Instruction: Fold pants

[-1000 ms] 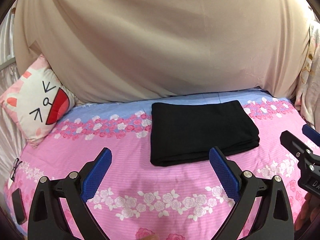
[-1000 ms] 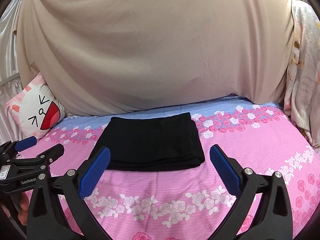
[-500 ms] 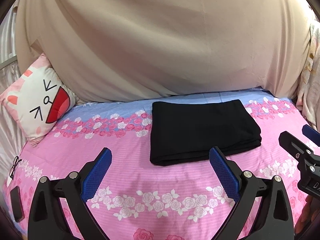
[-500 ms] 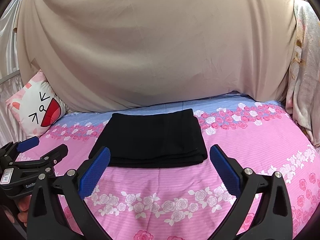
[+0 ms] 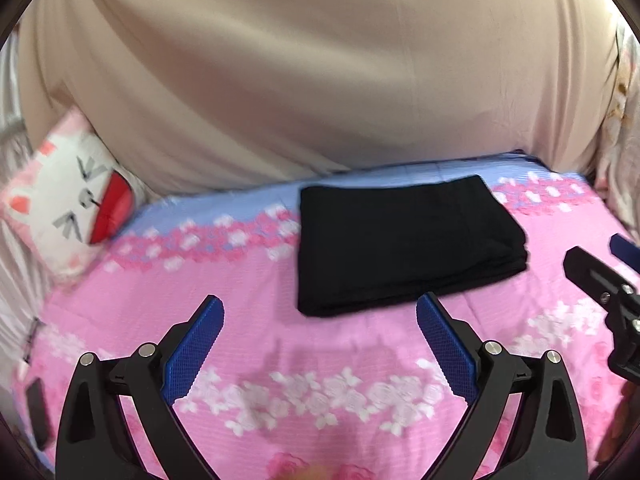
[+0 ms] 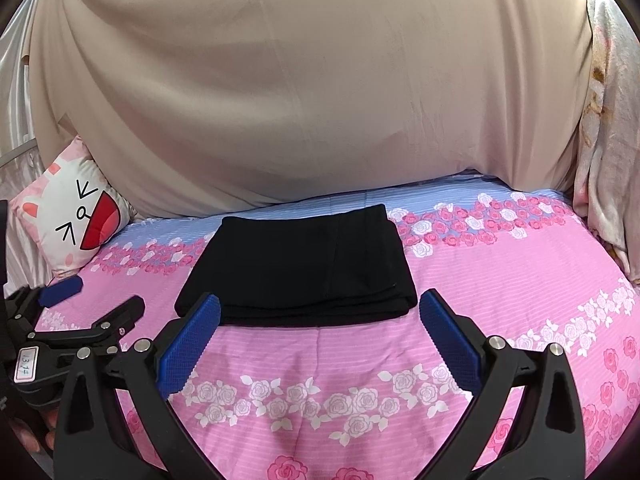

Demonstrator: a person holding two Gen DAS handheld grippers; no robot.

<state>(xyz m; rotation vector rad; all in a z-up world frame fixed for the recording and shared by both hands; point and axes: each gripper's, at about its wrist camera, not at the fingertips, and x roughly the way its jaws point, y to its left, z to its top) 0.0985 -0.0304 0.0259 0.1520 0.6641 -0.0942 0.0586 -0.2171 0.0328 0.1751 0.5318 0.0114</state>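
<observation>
pants (image 6: 298,266): black, folded into a flat rectangle, lying on the pink flowered bed (image 6: 500,300) toward its far side | left tongs (image 5: 320,320): spread wide, empty, short of the pants | right tongs (image 6: 320,316): spread wide, empty, at the pants' near edge | cat pillow (image 6: 76,222): far left

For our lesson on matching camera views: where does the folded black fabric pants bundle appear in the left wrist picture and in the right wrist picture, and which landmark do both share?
Left wrist view: the folded black fabric pants bundle lies right of centre on the pink floral bedsheet.
Right wrist view: the bundle lies near centre, slightly left.
Shared landmark: the white cartoon-face cushion at the left edge.
</observation>
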